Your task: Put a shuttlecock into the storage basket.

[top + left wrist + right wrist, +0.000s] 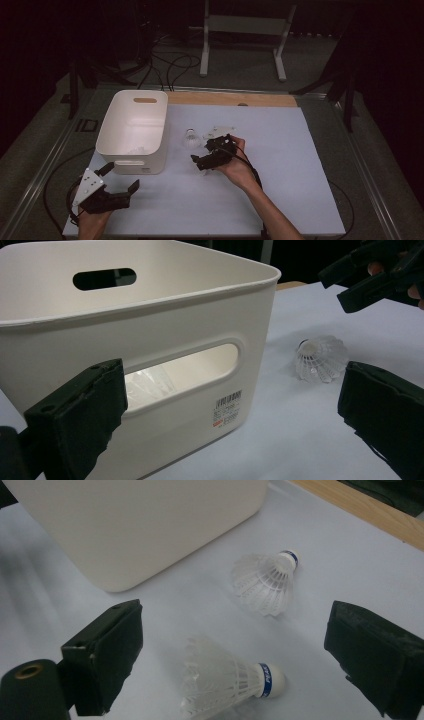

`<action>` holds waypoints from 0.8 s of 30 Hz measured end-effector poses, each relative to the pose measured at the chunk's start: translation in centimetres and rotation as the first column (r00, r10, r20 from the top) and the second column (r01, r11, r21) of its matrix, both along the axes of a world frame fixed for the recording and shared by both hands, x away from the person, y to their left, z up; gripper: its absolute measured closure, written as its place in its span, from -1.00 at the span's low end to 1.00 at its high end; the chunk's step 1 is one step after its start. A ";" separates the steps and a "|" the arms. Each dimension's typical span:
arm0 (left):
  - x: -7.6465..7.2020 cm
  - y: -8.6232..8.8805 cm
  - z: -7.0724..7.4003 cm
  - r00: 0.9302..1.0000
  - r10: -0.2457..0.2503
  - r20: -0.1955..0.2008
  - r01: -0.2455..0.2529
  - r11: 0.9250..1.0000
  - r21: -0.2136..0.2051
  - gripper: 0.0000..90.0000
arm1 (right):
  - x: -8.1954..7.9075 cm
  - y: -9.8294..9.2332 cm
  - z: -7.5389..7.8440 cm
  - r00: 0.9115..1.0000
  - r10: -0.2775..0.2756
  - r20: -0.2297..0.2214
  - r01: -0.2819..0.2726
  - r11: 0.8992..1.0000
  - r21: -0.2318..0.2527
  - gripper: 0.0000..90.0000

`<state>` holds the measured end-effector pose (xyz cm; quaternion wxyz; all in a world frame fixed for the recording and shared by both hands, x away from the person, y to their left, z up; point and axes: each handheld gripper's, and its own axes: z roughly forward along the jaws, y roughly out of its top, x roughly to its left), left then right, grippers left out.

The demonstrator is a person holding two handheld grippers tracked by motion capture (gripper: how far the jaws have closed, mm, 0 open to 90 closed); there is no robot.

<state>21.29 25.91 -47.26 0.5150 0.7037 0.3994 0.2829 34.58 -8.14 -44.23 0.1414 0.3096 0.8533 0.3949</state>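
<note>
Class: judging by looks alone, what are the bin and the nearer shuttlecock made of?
Bin: likely moulded plastic, matte cream, with rounded corners and cut-out handles. Nearer shuttlecock: translucent white skirt, probably nylon or feather; white cap with blue band.

two shuttlecocks (265, 582) (225, 682), one white bin (134, 131)

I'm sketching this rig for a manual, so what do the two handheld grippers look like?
Both are black, each with two blocky black fingers. The left gripper carries a grey three-cornered plate with small dark dots on top; the right gripper has a similar pale plate. A thin black cable loops from the left one. The forearms are bare, with no sleeves showing.
</note>
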 end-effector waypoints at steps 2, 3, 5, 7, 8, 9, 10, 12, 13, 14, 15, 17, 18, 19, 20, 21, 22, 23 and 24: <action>0.0 0.0 0.0 1.000 0.000 -0.001 0.000 1.000 0.000 -1.00 | 0.0 0.0 -0.1 1.000 0.001 -0.002 -0.001 1.000 0.000 -0.81; 0.0 0.0 0.0 1.000 0.000 -0.001 0.000 1.000 0.000 -1.00 | 0.0 0.0 -0.1 1.000 -0.002 -0.002 0.002 1.000 -0.001 -0.81; 0.0 0.0 0.0 1.000 0.000 -0.002 0.000 1.000 0.001 -1.00 | 0.0 0.0 -0.2 1.000 0.001 -0.004 -0.001 1.000 0.001 -0.81; 0.0 0.0 0.0 1.000 0.001 -0.001 -0.001 1.000 0.000 -1.00 | -0.1 0.0 -0.2 1.000 0.001 -0.003 -0.001 1.000 -0.003 -0.81; 0.0 0.0 0.0 1.000 0.000 -0.001 0.000 1.000 0.000 -1.00 | -0.1 0.0 -0.2 1.000 0.002 -0.004 -0.002 1.000 -0.004 -0.81; 0.0 0.0 0.0 1.000 0.000 -0.001 0.000 1.000 0.000 -1.00 | -0.1 0.0 -0.2 1.000 0.002 -0.005 -0.002 1.000 -0.005 -0.81; 0.0 0.0 0.0 1.000 0.000 -0.001 0.000 1.000 0.000 -1.00 | -0.1 0.0 -0.3 1.000 0.002 -0.003 -0.002 1.000 -0.008 -0.81; 0.0 0.0 0.0 1.000 0.000 0.000 0.000 1.000 0.000 -1.00 | -0.1 0.0 -0.4 1.000 0.003 -0.005 -0.003 1.000 -0.013 -0.81; 0.0 0.0 0.0 1.000 0.000 0.000 0.000 1.000 0.000 -1.00 | -0.1 0.1 -0.4 1.000 0.004 -0.004 -0.004 1.000 -0.014 -0.81; 0.0 0.0 0.0 1.000 0.000 0.000 0.000 1.000 0.001 -1.00 | -0.1 0.1 -0.5 1.000 0.005 -0.003 -0.005 1.000 -0.015 -0.81; 0.0 0.0 0.0 1.000 0.000 0.000 0.000 1.000 0.000 -1.00 | -0.2 0.1 -0.6 1.000 0.004 -0.006 -0.004 1.000 -0.017 -0.81; 0.0 0.0 0.0 1.000 0.001 0.001 -0.001 1.000 -0.002 -1.00 | -0.1 0.1 -0.8 1.000 0.004 -0.009 -0.004 1.000 -0.021 -0.81; 0.0 0.0 0.0 1.000 0.002 0.001 -0.002 1.000 -0.002 -1.00 | -0.2 0.1 -0.9 1.000 0.002 -0.012 -0.003 1.000 -0.020 -0.81; 0.0 0.0 0.0 1.000 0.002 0.002 -0.002 1.000 -0.001 -1.00 | -0.1 0.1 -1.0 1.000 0.002 -0.013 -0.002 1.000 -0.021 -0.81; 0.0 0.0 0.0 1.000 0.002 0.000 -0.002 1.000 -0.001 -1.00 | -0.1 0.0 -1.0 1.000 0.002 -0.013 -0.003 1.000 -0.025 -0.81; 0.0 0.0 0.0 1.000 0.002 0.000 -0.002 1.000 0.000 -1.00 | -0.1 0.0 -1.1 1.000 0.003 -0.015 -0.003 1.000 -0.028 -0.81; 0.0 0.0 0.0 1.000 0.002 0.001 -0.002 1.000 -0.001 -1.00 | -0.2 0.1 -1.2 1.000 0.000 -0.016 -0.001 1.000 -0.026 -0.81; 0.0 0.0 0.0 1.000 0.001 0.001 -0.001 1.000 -0.001 -1.00 | -0.1 0.0 -1.3 1.000 0.002 -0.014 -0.002 0.999 -0.035 -0.80; 0.0 0.0 0.0 1.000 0.001 0.001 -0.001 1.000 0.000 -1.00 | -0.1 0.0 -1.4 1.000 0.001 -0.010 -0.001 0.999 -0.040 -0.80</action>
